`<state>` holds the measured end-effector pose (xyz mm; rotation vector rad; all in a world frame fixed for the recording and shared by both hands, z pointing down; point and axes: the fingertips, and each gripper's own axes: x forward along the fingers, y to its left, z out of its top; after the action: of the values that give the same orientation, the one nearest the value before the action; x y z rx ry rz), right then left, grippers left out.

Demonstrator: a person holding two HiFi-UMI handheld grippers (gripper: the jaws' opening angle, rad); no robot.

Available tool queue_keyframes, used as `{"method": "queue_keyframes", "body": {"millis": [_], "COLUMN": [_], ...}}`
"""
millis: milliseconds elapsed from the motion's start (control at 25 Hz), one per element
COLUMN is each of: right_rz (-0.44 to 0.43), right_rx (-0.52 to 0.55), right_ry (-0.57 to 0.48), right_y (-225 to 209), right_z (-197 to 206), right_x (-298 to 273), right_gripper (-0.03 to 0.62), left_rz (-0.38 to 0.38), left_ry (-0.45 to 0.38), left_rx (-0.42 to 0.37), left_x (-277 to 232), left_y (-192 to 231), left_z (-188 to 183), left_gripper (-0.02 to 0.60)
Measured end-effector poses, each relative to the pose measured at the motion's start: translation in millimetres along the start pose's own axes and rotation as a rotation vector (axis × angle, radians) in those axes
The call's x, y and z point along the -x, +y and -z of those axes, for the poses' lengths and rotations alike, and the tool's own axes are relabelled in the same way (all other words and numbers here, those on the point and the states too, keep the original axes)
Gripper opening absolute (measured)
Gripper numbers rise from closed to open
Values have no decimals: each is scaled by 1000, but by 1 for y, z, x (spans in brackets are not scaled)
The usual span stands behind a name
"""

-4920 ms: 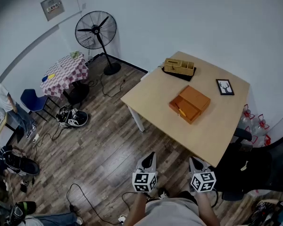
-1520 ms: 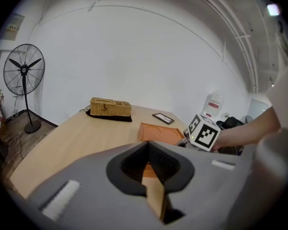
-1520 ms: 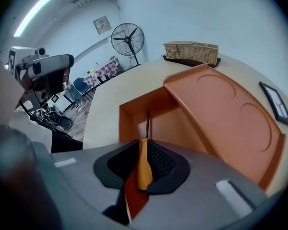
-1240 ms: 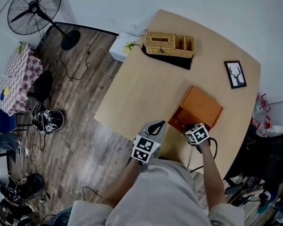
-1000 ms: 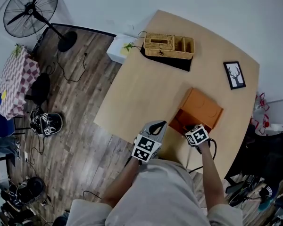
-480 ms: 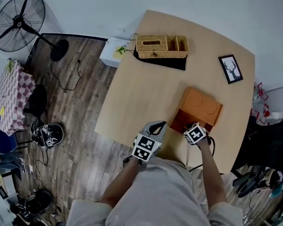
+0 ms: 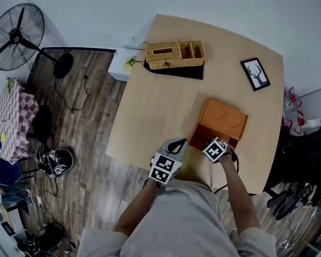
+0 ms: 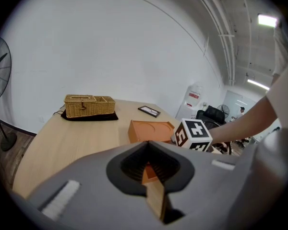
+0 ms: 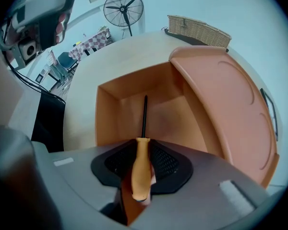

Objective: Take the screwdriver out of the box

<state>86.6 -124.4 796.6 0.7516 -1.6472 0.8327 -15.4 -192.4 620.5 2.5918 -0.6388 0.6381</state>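
Head view looks steeply down from high above the worktop point(image 7: 160, 106); each tool view looks closely along its own jaws. All three share the box point(image 7: 222, 121).

No writing can be read anywhere. One marker cube point(image 7: 165, 168) and the other point(image 7: 215, 150) bear only black-and-white square patterns. The framed picture point(image 7: 255, 74) on the bench point(image 7: 160, 106) shows a deer's head. A red label point(image 8: 194, 96) on a distant white object is too small to read.
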Motion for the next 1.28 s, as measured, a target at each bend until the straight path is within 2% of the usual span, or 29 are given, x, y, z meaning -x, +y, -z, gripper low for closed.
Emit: {"method": "queue_keyframes", "body": {"millis": [320,640,800,1000,1120,1280], "right_rz": [22,57,21,16,-23,3], "right_rx": [-7,-1,-14,-27,-39,2], "right_ry": [5,17,-19,-87,-123,-151], "right_y": [0,-2,-2,-5,-4,-11], "right_z": [1,-3,0,-5,-4,-8], "right_x": [-1,10,1,8,3,3], "right_gripper": [91,89,86,83,81,81], "left_rz": [-25,-94,-133,-177,-209,-261], "left_ry": [8,-3,-16,-28,-40,-52], "left_rx": [6,18,41,72,94,112], "left_x": [3,11,16,23,26,31], "left_y": [-17,-26,-31,-40,-47,-52], "left_z": [10,15,19,26,30,36], "left_gripper": [54,54,54,54,54,54]}}
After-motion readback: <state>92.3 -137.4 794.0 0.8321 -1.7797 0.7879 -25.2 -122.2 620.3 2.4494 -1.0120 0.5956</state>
